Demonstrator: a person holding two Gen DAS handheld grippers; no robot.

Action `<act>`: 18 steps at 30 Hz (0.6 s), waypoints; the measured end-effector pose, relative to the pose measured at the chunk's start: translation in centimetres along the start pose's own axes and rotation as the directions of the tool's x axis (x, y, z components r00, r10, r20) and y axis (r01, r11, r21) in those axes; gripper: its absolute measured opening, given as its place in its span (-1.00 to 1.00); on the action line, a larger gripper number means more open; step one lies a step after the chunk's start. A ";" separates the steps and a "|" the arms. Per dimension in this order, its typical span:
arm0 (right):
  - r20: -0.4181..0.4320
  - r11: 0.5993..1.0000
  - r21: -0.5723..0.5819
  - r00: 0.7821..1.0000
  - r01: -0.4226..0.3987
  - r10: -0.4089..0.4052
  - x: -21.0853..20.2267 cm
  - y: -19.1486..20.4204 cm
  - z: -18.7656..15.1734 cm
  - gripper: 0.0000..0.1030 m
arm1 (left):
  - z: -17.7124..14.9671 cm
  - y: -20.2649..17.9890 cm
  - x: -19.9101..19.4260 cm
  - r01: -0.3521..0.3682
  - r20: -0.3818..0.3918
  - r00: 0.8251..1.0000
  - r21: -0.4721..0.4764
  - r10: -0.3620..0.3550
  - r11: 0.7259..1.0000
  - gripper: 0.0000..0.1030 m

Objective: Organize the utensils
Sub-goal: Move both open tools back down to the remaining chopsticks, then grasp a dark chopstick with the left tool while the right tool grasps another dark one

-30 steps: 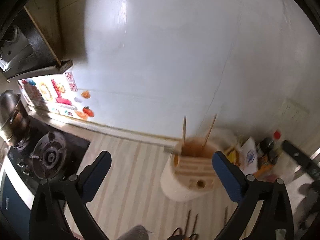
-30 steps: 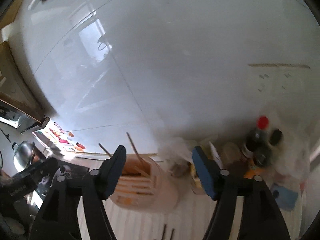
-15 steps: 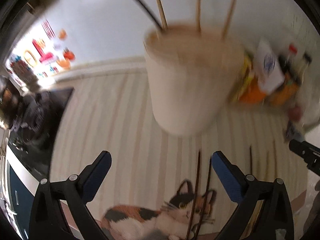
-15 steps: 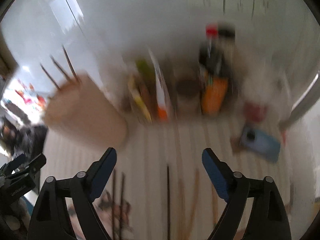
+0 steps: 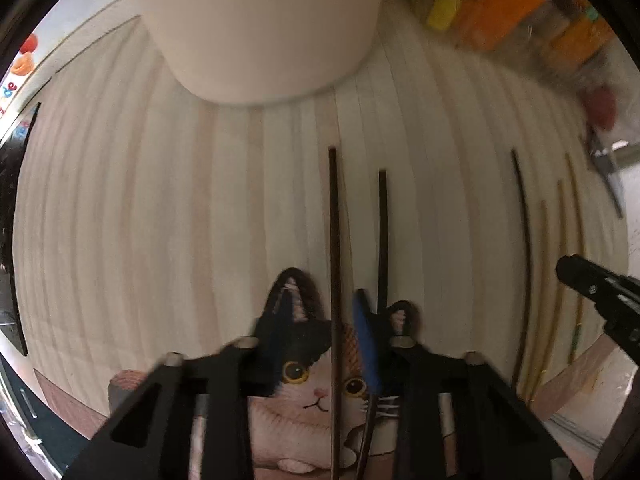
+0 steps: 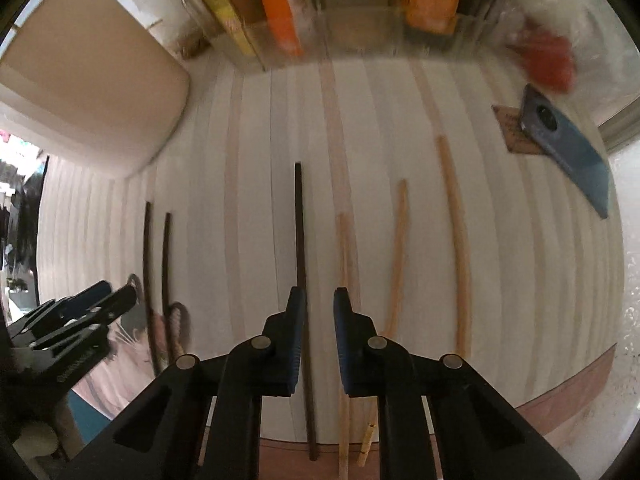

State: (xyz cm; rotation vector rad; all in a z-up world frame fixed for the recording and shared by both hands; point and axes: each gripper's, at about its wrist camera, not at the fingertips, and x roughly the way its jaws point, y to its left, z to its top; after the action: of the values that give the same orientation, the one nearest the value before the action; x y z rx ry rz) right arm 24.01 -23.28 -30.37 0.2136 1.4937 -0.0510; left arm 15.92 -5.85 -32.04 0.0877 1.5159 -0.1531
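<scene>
Only the right view shows three pale chopsticks (image 6: 398, 256). Both the left gripper (image 5: 320, 320) and the right gripper (image 6: 318, 316) straddle dark chopsticks (image 5: 334, 260), jaws narrowed, not gripping.

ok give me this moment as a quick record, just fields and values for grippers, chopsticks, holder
left gripper: jaws narrowed around a dark chopstick, contact unclear
right gripper: jaws narrowed, straddling a dark chopstick, not closed on it
loose chopsticks: three dark, three light, flat on the striped mat
holder: beige, upright, behind the chopsticks
cat mat: under the left gripper
</scene>
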 end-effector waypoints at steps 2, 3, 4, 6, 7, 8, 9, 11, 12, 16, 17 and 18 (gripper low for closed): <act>-0.007 1.000 -0.001 1.000 -0.005 0.005 0.4 0.1 -0.1 -0.69 | -0.2 -0.1 -0.4 -0.034 0.040 0.999 -0.001 0.034 0.999 -0.94; -0.017 1.000 -0.006 1.000 -0.007 0.006 0.7 0.1 -0.1 -0.69 | -0.2 -0.1 -0.4 -0.039 0.041 0.998 -0.005 0.039 0.999 -0.94; -0.023 1.000 -0.007 1.000 -0.006 0.006 1.0 0.2 -0.1 -0.69 | -0.3 0.3 -0.4 -0.025 0.043 0.999 -0.021 0.025 0.999 -0.94; -0.040 1.000 -0.011 0.999 -0.007 0.006 1.8 0.4 -0.1 -0.69 | -0.5 1.2 -0.6 -0.038 0.045 0.998 -0.049 0.040 0.998 -0.94; -0.048 1.000 -0.014 0.999 -0.003 0.003 2.2 0.5 -0.1 -0.69 | -0.7 1.9 -0.7 -0.043 0.044 0.998 -0.062 0.046 0.997 -0.95; -0.061 1.000 -0.019 0.998 0.005 -0.006 3.1 0.6 0.5 -0.69 | -0.8 2.6 -0.8 -0.048 0.041 0.998 -0.078 0.051 0.996 -0.95; -0.071 1.000 -0.024 0.997 0.014 -0.016 3.7 0.7 0.8 -0.69 | -1.0 3.4 -0.9 -0.054 0.037 0.998 -0.096 0.058 0.994 -0.95; -0.068 0.998 -0.044 0.997 0.041 -0.044 4.1 1.3 0.9 -0.69 | -1.4 4.9 -1.1 -0.060 0.028 0.998 -0.127 0.065 0.990 -0.95; -0.079 0.997 -0.056 0.995 0.057 -0.062 4.2 1.7 0.9 -0.69 | -1.7 5.6 -1.1 -0.063 0.022 0.998 -0.145 0.067 0.987 -0.95; -0.077 0.992 -0.090 0.993 0.084 -0.091 4.0 3.7 1.0 -0.88 | -2.7 7.8 -1.7 -0.042 0.013 0.999 -0.188 0.045 0.981 -0.94; -0.090 0.993 -0.099 0.993 0.061 -0.070 4.1 4.3 0.9 -0.88 | -2.9 8.0 -1.7 -0.042 0.011 0.999 -0.187 0.045 0.981 -0.92; -0.109 0.993 -0.115 0.993 0.035 -0.048 4.1 5.1 0.8 -0.88 | -3.2 8.1 -1.6 -0.045 0.007 0.999 -0.186 0.047 0.982 -0.91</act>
State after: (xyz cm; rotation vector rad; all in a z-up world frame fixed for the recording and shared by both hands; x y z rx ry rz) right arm 25.95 -17.99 -33.82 0.0956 1.6076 0.0122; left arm 13.98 2.68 -30.90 -0.0274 1.5091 0.0256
